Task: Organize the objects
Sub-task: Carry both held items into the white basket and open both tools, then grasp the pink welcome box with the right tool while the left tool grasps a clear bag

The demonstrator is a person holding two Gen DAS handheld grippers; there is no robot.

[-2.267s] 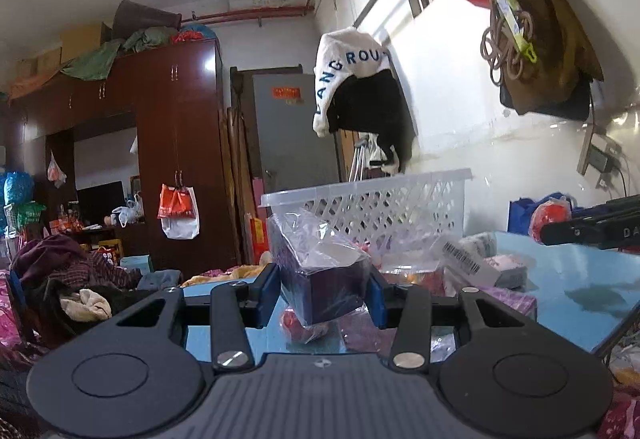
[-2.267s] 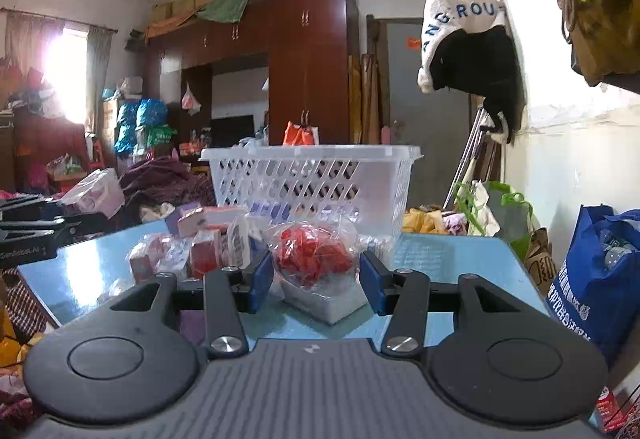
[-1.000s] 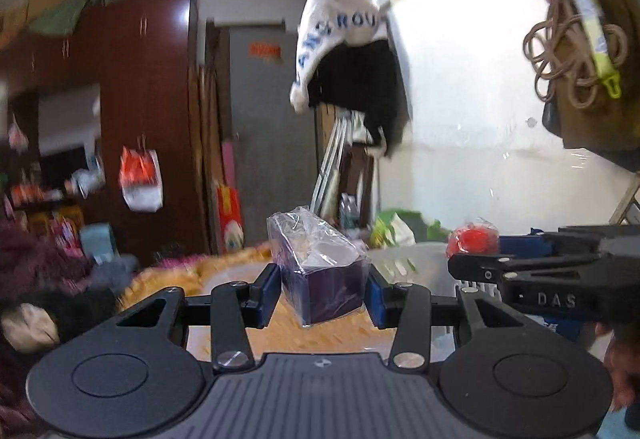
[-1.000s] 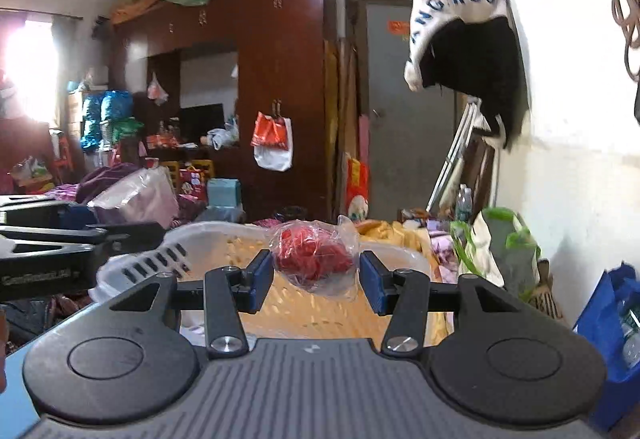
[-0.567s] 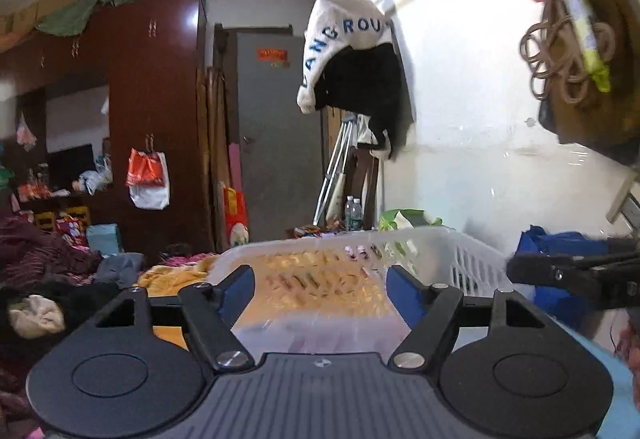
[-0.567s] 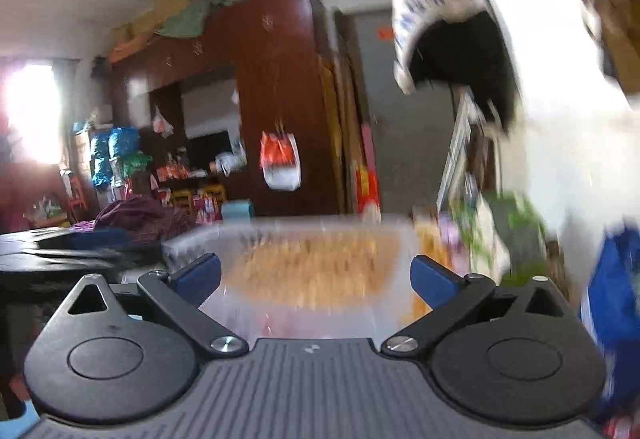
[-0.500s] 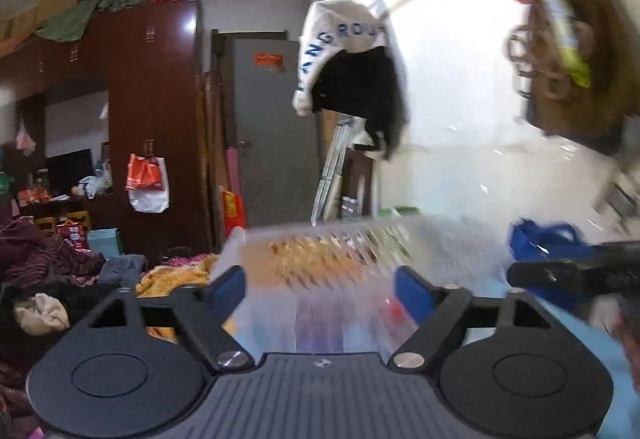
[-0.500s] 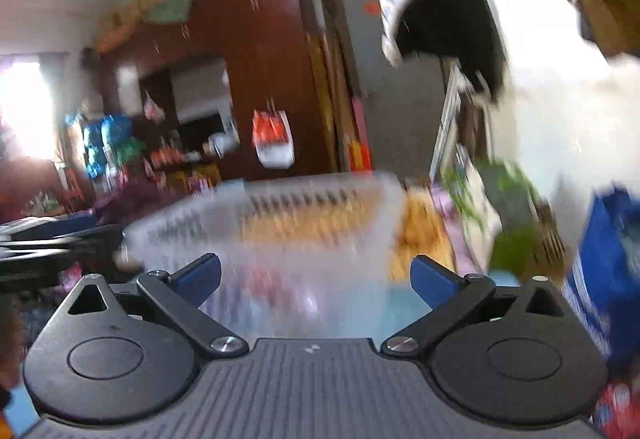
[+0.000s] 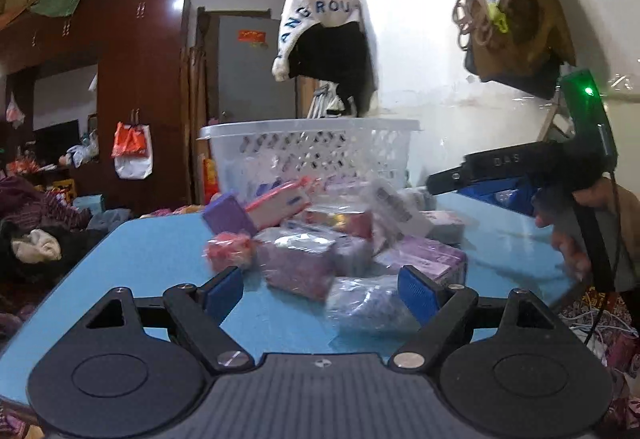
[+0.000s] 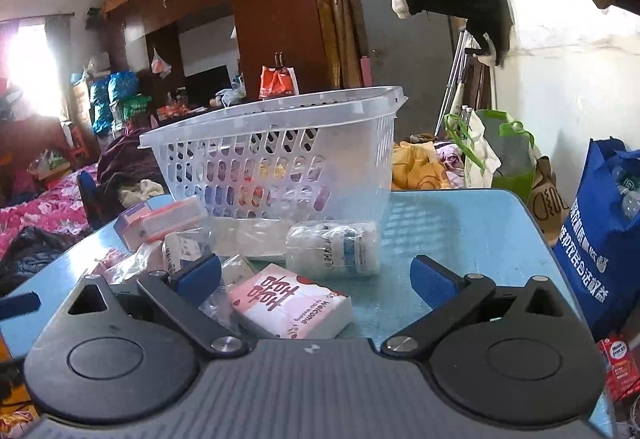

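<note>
Left gripper [image 9: 320,289] wide, holds nothing. Right gripper [image 10: 316,279] wide, holds nothing. Wrapped packs [image 9: 316,239] piled before white basket [image 10: 280,143] on blue table [image 10: 460,231].

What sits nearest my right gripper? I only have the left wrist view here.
Observer: A pink and white tissue pack lies flat on the blue table, just ahead of the open right gripper, nothing between its pads.
Operator: Anything else close by?
Observer: A clear-wrapped white bottle lies on its side just beyond the pack.
Operator: Is the basket filling up?
Observer: Through the white basket wall, colored items show along the bottom; how many, I cannot tell.
</note>
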